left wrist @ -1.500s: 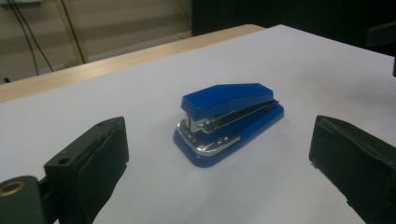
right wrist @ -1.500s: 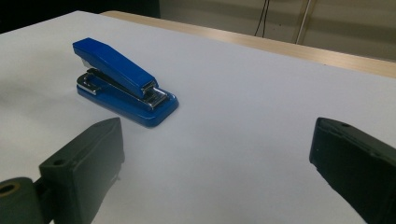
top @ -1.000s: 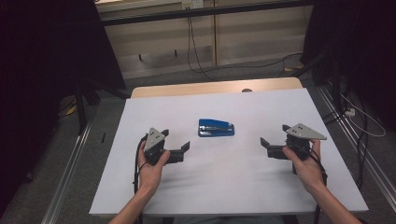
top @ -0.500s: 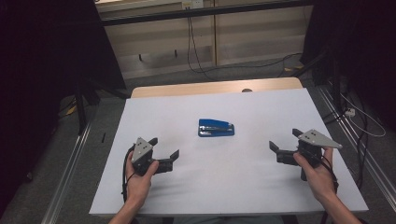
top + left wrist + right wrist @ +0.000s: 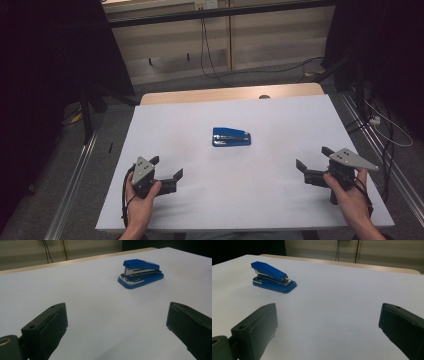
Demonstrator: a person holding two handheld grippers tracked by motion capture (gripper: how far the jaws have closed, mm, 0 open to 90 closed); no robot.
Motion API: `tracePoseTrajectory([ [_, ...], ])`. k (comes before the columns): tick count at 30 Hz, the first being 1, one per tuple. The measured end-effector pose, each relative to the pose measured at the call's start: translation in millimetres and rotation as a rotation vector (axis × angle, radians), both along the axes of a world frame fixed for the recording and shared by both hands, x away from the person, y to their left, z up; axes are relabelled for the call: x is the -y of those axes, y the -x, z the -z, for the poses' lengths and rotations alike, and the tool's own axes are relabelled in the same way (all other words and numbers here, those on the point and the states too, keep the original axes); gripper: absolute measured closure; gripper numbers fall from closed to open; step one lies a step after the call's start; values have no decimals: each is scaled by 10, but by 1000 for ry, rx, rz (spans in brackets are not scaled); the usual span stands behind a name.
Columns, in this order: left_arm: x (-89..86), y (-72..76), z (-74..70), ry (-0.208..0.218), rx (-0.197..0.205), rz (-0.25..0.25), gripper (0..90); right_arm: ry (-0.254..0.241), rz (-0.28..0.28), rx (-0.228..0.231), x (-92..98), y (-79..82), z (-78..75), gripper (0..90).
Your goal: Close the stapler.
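The table (image 5: 280,200) takes up most of the high view, its top covered in plain white with a strip of bare wood along the far edge. Beyond it, the floor (image 5: 250,80) runs back to a pale wall with dark cables hanging down it.

The person's 2 forearms come in from the bottom of the high view, each hand wrapped around a tool near the near edge of the table. The left hand-held gripper (image 5: 166,169) sits toward the near left corner, with a grey 3-cornered plate on top; its jaws stand wide apart, released, with nothing between them but bare white table. The right hand-held gripper (image 5: 313,158) is toward the near right side, also topped by a grey plate, and its jaws are likewise spread and grasping nothing. The 2 tools are well apart from each other, and both point inward and forward.

The blue stapler (image 5: 231,137) lies flat on the table near its middle, between the 2 tools and farther from the person than either, touched by neither. In the left gripper view the stapler (image 5: 140,273) sits ahead and to the right; in the right gripper view the stapler (image 5: 273,277) sits ahead and to the left, its metal parts showing between blue top and base
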State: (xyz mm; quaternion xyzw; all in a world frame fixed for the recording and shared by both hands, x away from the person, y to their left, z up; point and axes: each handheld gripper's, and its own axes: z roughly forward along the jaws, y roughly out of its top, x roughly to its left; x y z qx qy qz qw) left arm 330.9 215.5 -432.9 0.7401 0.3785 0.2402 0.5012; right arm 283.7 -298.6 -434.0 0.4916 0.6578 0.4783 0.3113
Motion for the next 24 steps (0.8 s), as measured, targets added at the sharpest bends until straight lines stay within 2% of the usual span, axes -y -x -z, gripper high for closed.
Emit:
tracePoseTrajectory([
  [8, -74, 93, 24, -24, -1, 1, 37, 2, 27, -10, 77, 131, 55, 20],
  [10, -87, 71, 27, -2, 0, 6, 37, 1, 33, -9, 95, 155, 82, 20],
  [13, -91, 39, 11, 3, 21, -1, 37, 8, 33, -4, 84, 130, 102, 20],
  [16, -90, 45, 22, -2, 3, 2, 37, -4, 31, 3, 72, 91, 106, 21],
  [24, -65, 35, 31, -6, -1, 7, 37, -8, 29, 11, 62, 36, 111, 20],
])
